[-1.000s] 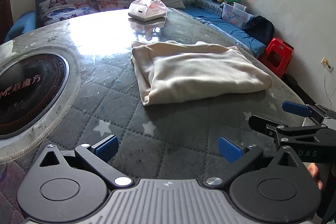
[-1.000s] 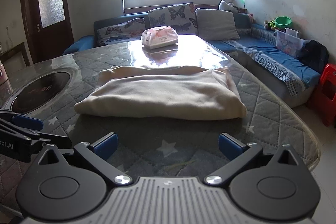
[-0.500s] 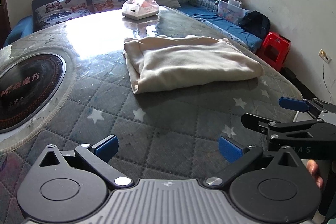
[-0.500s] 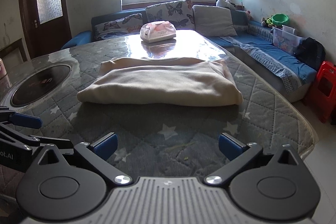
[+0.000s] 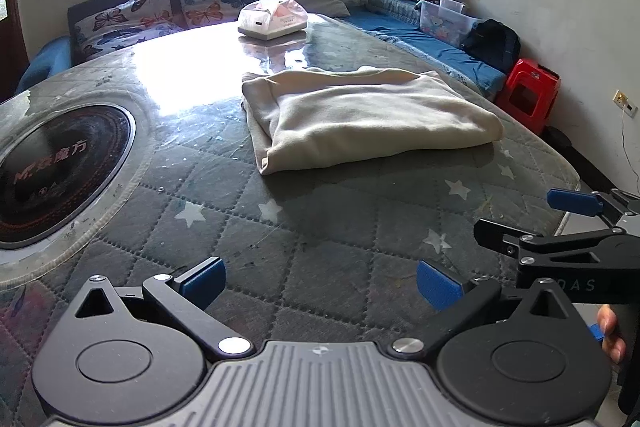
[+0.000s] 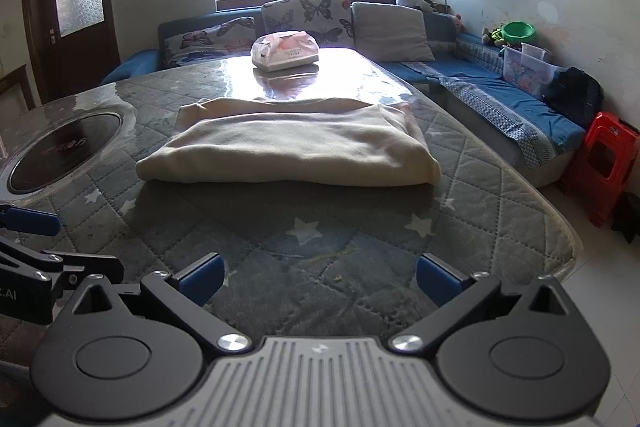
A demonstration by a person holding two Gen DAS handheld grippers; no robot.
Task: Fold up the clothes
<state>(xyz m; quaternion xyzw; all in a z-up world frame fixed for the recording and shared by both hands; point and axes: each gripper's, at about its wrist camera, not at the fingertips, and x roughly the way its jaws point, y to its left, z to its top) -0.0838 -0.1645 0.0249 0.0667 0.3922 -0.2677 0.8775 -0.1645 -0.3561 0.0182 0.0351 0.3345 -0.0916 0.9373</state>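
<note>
Both tongs, left point(image 5: 318, 279) and right point(image 6: 318, 277), were released, empty, apart from the folded cream sweater point(image 6: 288, 147); a careless touch could undo its fold.

From where I sat, the folded garment point(image 5: 360, 119) lay on the table point(image 5: 304, 239), ahead of both grippers and well apart from them. The left gripper point(image 5: 320, 281) hung over the near edge, with the right gripper point(image 5: 560, 219) just to its right. A round inset plate point(image 5: 56, 167) sat in the table to the garment's left. Behind the garment stood a tissue pack point(image 6: 285, 51); behind that ran a sofa point(image 6: 500, 99), which continued along the table's right side. A stool point(image 6: 600, 163) stood on the floor at the sofa's near end.
</note>
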